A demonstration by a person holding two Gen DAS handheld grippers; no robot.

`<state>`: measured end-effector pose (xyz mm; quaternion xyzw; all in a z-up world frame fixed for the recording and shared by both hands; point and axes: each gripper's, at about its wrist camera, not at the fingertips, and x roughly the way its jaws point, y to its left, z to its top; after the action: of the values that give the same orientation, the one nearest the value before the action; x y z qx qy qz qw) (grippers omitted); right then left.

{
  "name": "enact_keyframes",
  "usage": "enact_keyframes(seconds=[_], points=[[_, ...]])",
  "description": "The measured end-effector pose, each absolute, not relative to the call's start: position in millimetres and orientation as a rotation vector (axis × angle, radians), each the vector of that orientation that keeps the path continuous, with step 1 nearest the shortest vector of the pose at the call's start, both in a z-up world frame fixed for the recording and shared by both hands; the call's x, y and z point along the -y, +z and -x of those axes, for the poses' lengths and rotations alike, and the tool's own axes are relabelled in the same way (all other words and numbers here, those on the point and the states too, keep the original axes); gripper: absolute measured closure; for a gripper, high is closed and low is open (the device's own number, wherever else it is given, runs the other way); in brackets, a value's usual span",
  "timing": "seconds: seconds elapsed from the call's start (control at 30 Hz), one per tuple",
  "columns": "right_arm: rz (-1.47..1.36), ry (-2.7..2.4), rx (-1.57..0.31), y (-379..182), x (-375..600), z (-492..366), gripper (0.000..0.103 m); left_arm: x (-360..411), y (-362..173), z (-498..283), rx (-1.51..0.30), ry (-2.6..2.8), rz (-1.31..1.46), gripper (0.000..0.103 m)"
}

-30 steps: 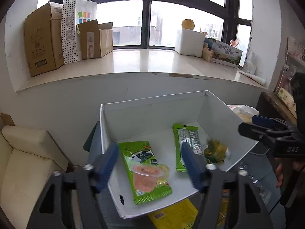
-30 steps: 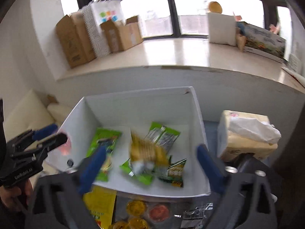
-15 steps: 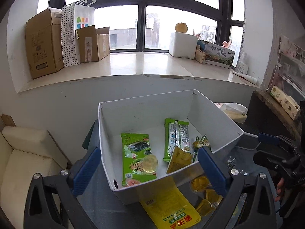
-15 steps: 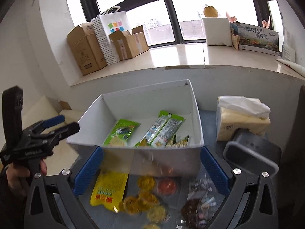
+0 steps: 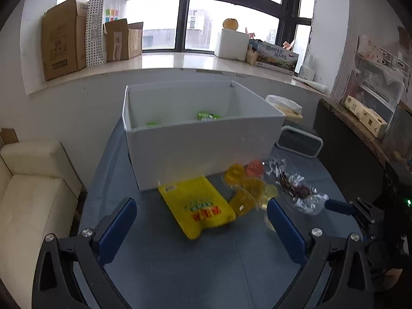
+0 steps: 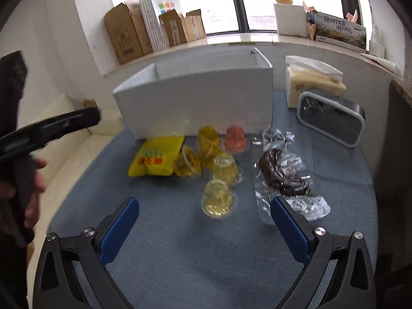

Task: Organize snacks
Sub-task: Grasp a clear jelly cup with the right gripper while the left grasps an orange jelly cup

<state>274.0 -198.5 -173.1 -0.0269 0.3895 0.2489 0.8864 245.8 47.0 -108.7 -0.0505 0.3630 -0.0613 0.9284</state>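
Both tongs [image 5: 200, 221] [image 6: 204, 216] backed off, spread, empty; roughly five jelly cups [image 6: 219, 199], one yellow bag [image 6: 157, 158].

Glossy yellow pouch [image 5: 203, 207] lies on matt cloth [image 5: 180, 270].

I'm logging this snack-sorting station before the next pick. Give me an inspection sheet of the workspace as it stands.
Surface: blue cloth-covered table, bare in front.
Job's things: white box holding green packets; outside it, yellow bag, five jelly cups, nearest, and clear-wrapped dark snack.
Clutter: tissue box and grey-framed dark device right of the box.
Grippers: left gripper open and empty; right gripper open and empty.
Cables: nothing seen.
Surroundings: cream sofa, window ledge with cardboard boxes.
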Motion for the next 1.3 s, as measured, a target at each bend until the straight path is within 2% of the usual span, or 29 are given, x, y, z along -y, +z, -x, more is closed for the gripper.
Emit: enact_keyframes(seconds=[0.37, 0.4, 0.47, 0.53, 0.93, 1.3], points=[[0.037, 0.533, -0.88, -210, 179, -312, 0.0, -68, -153, -197, -0.822, -0.094, 0.182, 0.0], [0.038, 0.531, -0.882, -212, 177, -314, 0.005, -69, -154, -197, -0.821, -0.096, 0.181, 0.0], [0.049, 0.508, -0.913, -219, 174, -318, 0.03, -70, -155, -199, -0.821, -0.093, 0.174, 0.0], [0.084, 0.483, -0.891, -220, 173, -319, 0.063, -68, -156, -201, -0.822, -0.095, 0.167, 0.0], [0.067, 0.537, -0.784, -186, 199, -277, 0.064, -23, -160, -233, -0.818, -0.173, 0.088, 0.0], [0.013, 0.54, -0.73, -152, 241, -219, 0.064, 38, -178, -304, -0.839, -0.267, -0.036, 0.0]])
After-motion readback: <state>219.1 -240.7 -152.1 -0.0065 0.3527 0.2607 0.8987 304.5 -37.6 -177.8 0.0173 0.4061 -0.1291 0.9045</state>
